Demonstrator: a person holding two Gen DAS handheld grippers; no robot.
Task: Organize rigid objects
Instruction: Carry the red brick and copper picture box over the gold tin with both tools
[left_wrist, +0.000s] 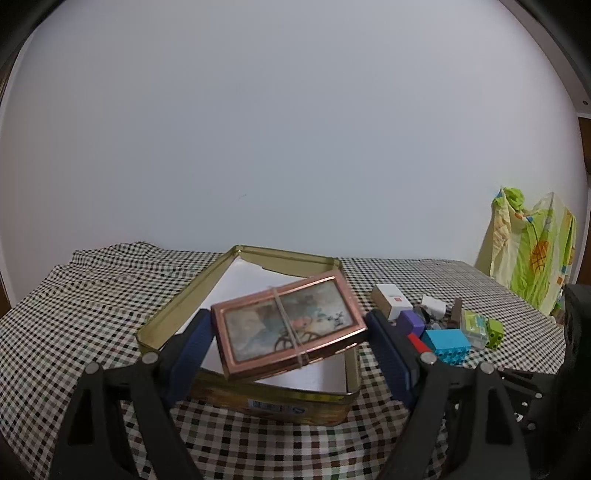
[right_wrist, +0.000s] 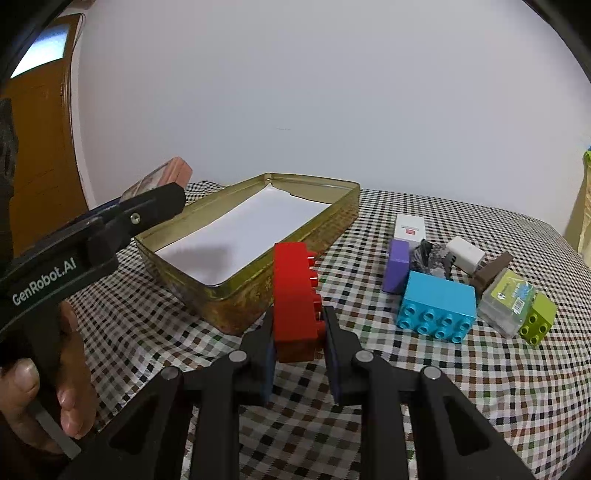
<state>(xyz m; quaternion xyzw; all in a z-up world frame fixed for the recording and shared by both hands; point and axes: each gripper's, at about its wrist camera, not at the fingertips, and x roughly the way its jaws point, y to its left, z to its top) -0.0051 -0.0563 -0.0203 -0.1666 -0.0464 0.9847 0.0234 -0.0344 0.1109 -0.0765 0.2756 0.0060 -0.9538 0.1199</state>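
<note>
1. A pink box (left_wrist: 288, 325) with a picture on its lid is held between the two blue pads of the left gripper (left_wrist: 290, 339); the jaws are spread wide, and each pad is pressed on one short end of the box.
2. The pink box is held tilted above the gold tin (left_wrist: 166, 306); a band is seen across the middle of its lid; the white floor of the tin is seen under it.
3. In the right wrist view, the pink box is seen at 10 o'clock from the tin, sticking out past the tip of the left gripper; a hand (right_wrist: 48, 398) is wrapped round that gripper's handle.
4. A red brick (right_wrist: 295, 295) is squeezed in the right gripper (right_wrist: 299, 328); the jaws are almost closed, with a pad pressed on each side of the brick's near end; the rest of the brick sticks out ahead of the pads toward 12 o'clock.
5. The red brick is held just beside the tin's near corner, above the checked cloth (right_wrist: 443, 387).
6. More things are left on the cloth at 3 o'clock from the tin: a white box (right_wrist: 409, 228), a purple block (right_wrist: 397, 266), a blue brick (right_wrist: 437, 306), a clear case (right_wrist: 506, 301) and a green brick (right_wrist: 537, 319); the green brick is touching the clear case.
</note>
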